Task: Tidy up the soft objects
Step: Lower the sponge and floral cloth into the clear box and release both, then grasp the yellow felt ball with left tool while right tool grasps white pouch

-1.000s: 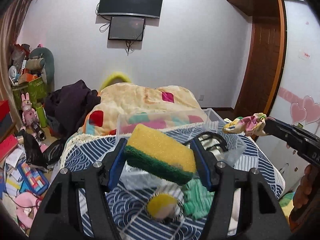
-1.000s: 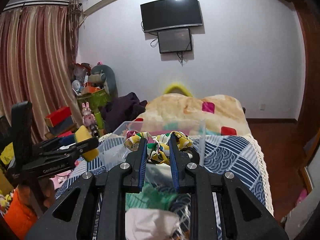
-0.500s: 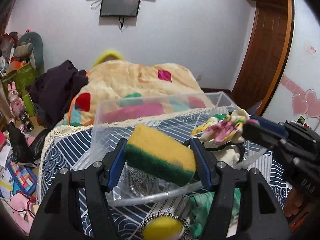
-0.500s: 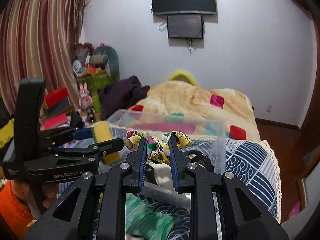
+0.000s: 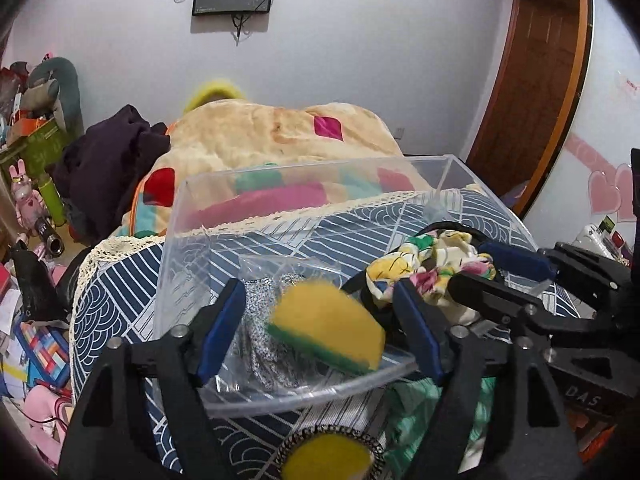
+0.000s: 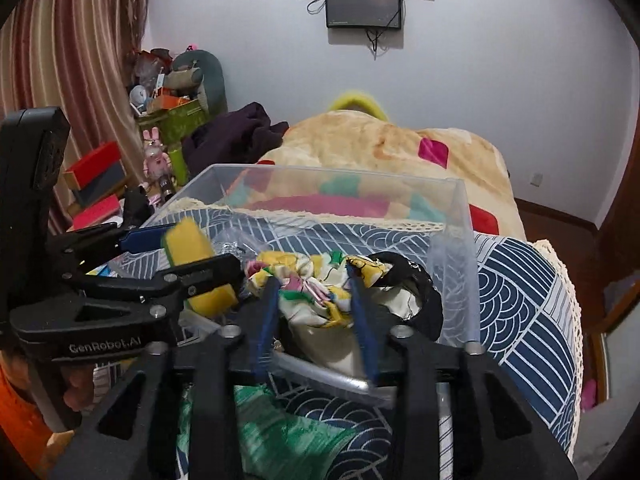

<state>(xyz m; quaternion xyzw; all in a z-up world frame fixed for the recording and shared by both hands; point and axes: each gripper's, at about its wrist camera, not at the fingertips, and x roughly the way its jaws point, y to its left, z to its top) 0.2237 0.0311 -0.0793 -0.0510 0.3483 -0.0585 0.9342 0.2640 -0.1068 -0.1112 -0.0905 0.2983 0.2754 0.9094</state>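
Observation:
A clear plastic bin stands on the blue patterned bed cover. My left gripper is open over the bin; the yellow-and-green sponge hangs blurred between its jaws, free of the left pad. My right gripper has its jaws spread over the bin, with the floral cloth loose between them. A black-and-white soft item and a bagged silver scrubber lie in the bin.
A green cloth and a yellow round pad lie on the cover in front of the bin. A beige blanket is heaped behind it. Toys and boxes clutter the floor at left.
Both grippers moved down over the bin and opened. The sponge has left the left jaws' grip and is dropping; the floral cloth has come loose in the right jaws.

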